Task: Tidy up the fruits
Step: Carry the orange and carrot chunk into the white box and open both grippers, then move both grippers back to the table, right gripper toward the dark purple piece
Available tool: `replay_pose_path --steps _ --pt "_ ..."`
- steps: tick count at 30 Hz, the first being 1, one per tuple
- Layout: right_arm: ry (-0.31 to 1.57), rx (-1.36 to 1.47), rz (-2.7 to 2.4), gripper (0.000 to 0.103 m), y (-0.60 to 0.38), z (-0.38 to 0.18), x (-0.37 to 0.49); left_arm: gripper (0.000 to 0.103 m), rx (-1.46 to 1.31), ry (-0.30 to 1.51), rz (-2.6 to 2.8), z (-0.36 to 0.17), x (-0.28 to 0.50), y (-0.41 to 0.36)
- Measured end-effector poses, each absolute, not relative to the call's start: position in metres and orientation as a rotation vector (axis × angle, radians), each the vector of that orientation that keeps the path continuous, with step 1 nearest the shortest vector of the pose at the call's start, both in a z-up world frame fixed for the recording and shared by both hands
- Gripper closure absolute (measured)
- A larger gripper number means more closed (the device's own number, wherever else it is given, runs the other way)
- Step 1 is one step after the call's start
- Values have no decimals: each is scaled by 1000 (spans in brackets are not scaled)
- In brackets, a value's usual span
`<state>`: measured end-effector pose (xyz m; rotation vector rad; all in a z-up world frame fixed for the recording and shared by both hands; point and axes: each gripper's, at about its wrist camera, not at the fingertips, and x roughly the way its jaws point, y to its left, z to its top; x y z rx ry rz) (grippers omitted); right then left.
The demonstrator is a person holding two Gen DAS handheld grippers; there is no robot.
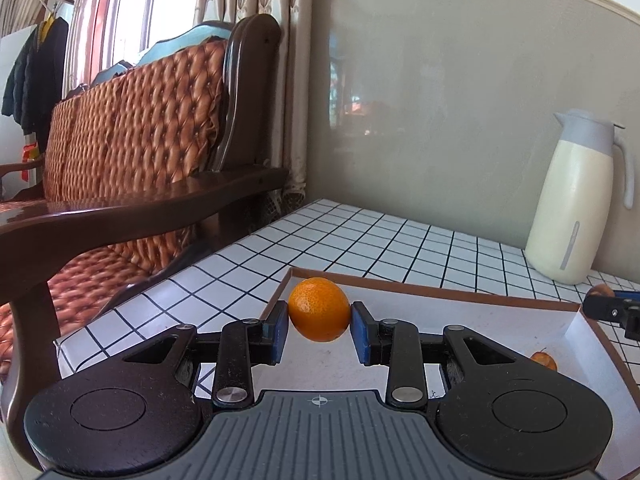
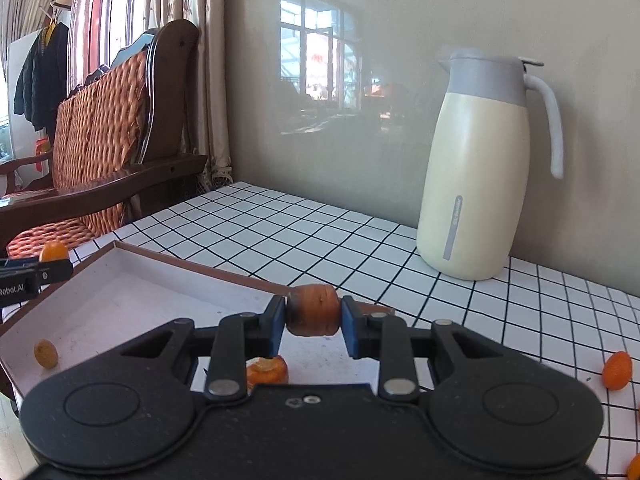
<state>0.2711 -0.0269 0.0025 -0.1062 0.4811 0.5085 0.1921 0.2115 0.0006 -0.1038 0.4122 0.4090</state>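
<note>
Smooth round orange clamped by left gripper, stubby carrot chunk pinched in right gripper, white tray seen at nine o'clock

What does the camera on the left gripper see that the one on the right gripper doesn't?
Only the left wrist view shows the left gripper squeezing a round orange citrus fruit. Only the right wrist view shows the right gripper clamping an orange carrot chunk, another carrot piece beneath it, and a small orange kumquat on the checked white tabletop. Both show the shallow white cardboard box and the cream thermos jug.
</note>
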Motion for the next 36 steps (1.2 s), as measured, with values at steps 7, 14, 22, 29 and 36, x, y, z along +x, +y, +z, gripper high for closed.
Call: replay_pose_path --steps 7,14,22,29,36 --pt "474 -148 524 50 -15 0 275 68 -88 424 397 -5 197 211" --pt "388 -155 483 6 -22 3 267 0 -48 317 446 -1 184 203" --pt "391 -144 481 6 -25 5 266 0 -40 327 430 -2 185 200" --pt "384 -129 478 6 -30 9 263 0 -36 325 427 -2 184 197" --pt "357 -120 488 6 -38 12 250 0 -55 335 418 0 179 193"
